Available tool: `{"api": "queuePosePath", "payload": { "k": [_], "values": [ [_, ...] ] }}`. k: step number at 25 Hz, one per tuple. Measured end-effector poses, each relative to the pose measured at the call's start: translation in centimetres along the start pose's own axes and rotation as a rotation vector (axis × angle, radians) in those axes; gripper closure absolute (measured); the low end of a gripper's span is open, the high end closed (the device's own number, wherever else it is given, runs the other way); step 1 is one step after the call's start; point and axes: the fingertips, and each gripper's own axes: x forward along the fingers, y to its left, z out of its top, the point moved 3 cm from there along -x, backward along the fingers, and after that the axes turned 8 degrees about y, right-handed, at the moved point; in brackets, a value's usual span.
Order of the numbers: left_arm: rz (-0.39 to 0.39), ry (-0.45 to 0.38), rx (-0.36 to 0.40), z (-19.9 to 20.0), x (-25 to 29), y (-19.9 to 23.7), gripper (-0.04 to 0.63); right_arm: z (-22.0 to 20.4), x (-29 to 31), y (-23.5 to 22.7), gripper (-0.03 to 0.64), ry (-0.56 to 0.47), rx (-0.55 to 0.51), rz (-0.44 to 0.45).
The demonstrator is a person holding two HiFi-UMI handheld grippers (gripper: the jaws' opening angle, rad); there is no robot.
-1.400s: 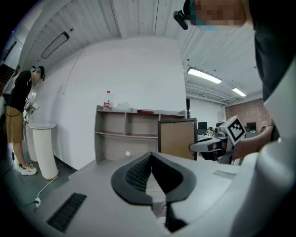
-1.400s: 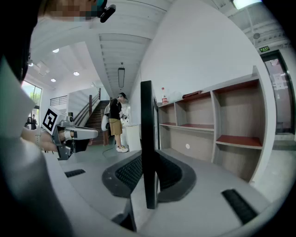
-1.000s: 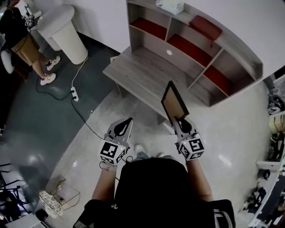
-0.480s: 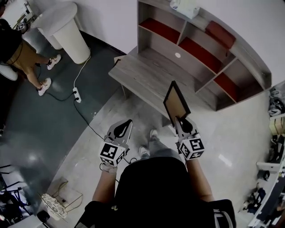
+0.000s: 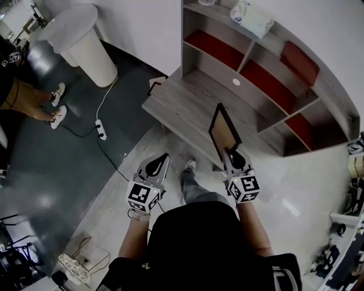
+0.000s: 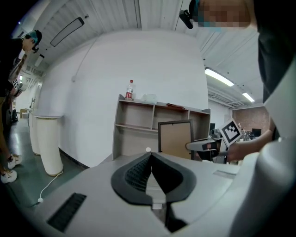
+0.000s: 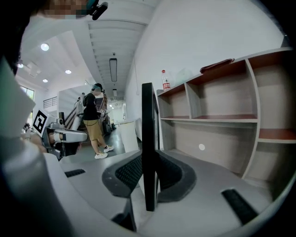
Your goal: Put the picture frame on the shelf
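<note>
A black-edged picture frame (image 5: 223, 132) with a brown back stands upright in my right gripper (image 5: 232, 156), which is shut on its lower edge. In the right gripper view the frame (image 7: 148, 139) shows edge-on between the two dark pads. My left gripper (image 5: 157, 164) is held beside it at the left, shut with nothing in it; its view shows the frame (image 6: 175, 139) and the right gripper off to the right. The grey shelf unit (image 5: 267, 74) with red-lined compartments stands ahead, above a low wooden platform (image 5: 187, 108).
A white box (image 5: 250, 17) sits on the shelf's top, and a bottle (image 6: 129, 90) stands there too. A white round pedestal (image 5: 79, 42) is at the far left, with a power strip and cable (image 5: 100, 128) on the dark floor. A person's legs (image 5: 34, 102) show at the left edge.
The shelf and platform have drawn nearer and shifted right in the head view as the person steps forward. Both grippers keep their pose; the frame stays held.
</note>
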Motion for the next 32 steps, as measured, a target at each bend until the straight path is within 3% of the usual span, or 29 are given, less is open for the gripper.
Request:
{"api": "queuePosePath", "payload": {
  "k": [15, 24, 32],
  "values": [
    [-0.055, 0.055, 0.020, 6.9, 13.8, 11.9, 0.586, 5.4, 15.8, -6.4, 0.555, 0.079, 0.027, 0.000],
    [-0.083, 0.074, 0.023, 8.5, 17.2, 15.5, 0.586, 6.3, 21.3, -7.5, 0.555, 0.110, 0.038, -0.016],
    [-0.150, 0.099, 0.029, 9.5, 19.6, 20.0, 0.586, 6.6, 25.5, -8.0, 0.554, 0.144, 0.060, -0.100]
  ]
}}
